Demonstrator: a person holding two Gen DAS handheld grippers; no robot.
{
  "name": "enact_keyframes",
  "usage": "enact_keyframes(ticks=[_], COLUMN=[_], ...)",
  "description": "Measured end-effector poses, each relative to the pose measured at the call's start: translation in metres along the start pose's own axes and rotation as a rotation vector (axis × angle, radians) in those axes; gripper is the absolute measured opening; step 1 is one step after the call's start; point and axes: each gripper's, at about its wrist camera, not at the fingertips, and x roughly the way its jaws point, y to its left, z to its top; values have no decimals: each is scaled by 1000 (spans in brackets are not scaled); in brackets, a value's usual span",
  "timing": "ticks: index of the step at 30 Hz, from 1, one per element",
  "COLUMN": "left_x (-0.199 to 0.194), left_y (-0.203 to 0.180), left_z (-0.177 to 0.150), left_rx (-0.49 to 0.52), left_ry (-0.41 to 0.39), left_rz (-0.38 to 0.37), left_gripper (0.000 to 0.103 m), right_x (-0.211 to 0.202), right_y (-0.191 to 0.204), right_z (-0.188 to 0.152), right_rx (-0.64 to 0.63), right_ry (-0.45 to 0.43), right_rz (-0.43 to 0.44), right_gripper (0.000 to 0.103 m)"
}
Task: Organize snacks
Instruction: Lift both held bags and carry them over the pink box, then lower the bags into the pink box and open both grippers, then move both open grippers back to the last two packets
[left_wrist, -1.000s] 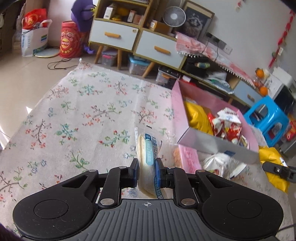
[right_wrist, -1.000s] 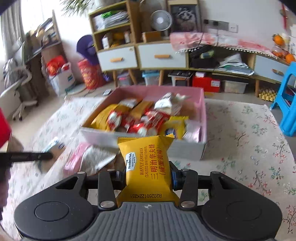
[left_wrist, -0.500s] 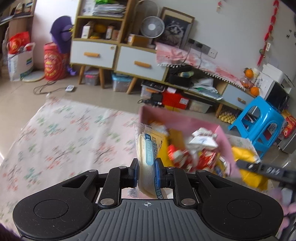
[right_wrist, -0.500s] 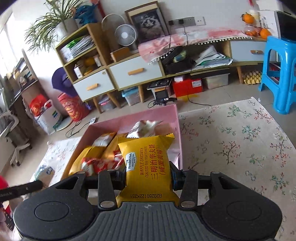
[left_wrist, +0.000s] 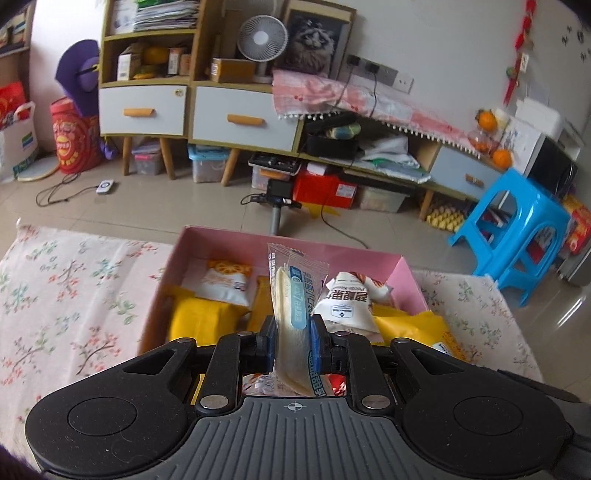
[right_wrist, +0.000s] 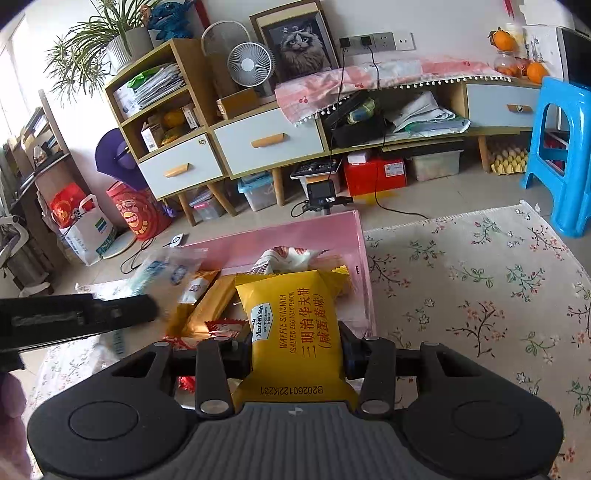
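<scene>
Above the pink box (left_wrist: 295, 245) of snacks, both grippers hang with a packet each. The left gripper (left_wrist: 291, 338) has its jaws pinched tight on a clear crinkly wrapper (left_wrist: 295, 295), held upright on edge, with a pale flat cake inside and a blue label strip; its lower end is hidden behind the gripper body. The right gripper (right_wrist: 295, 349) has its jaws clamped on the sides of a glossy yellow waffle sandwich packet (right_wrist: 291, 325), a plump pillow shape. Inside the box lie yellow, white and red packets, partly hidden by the grippers. The box is open-topped, rectangular cardboard, resting on a floral cloth (right_wrist: 480, 295). Seen from the right wrist, the left gripper and its wrapper are blurred.
</scene>
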Motion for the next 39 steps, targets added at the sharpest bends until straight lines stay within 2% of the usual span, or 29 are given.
enact_keyframes(ticks=[5, 9, 11, 16, 19, 25, 39], left_x=[13, 15, 15, 8, 1, -21, -71], left_y=[-13, -17, -16, -7, 0, 7, 15], left_z=[-4, -7, -8, -7, -7, -15, -50], left_rx=[44, 68, 70, 48, 41, 58, 126], left_ry=[10, 5, 5, -5, -12, -35, -59], left_rz=[26, 48, 54, 61, 54, 27, -38], left_gripper=[16, 20, 22, 39, 49, 67, 84], right_x=[4, 3, 0, -3, -8, -22, -53], right_y=[-1, -2, -3, -5, -2, 3, 15], right_z=[1, 2, 3, 5, 5, 5, -15], right_rx=[-16, -16, -18, -8, -15, -67, -151], right_ry=[-3, -10, -21, -31, -44, -62, -64], right_rz=[-19, -34, -38, -25, -50, -64, -119], right_gripper=[34, 37, 45, 53, 67, 76, 88])
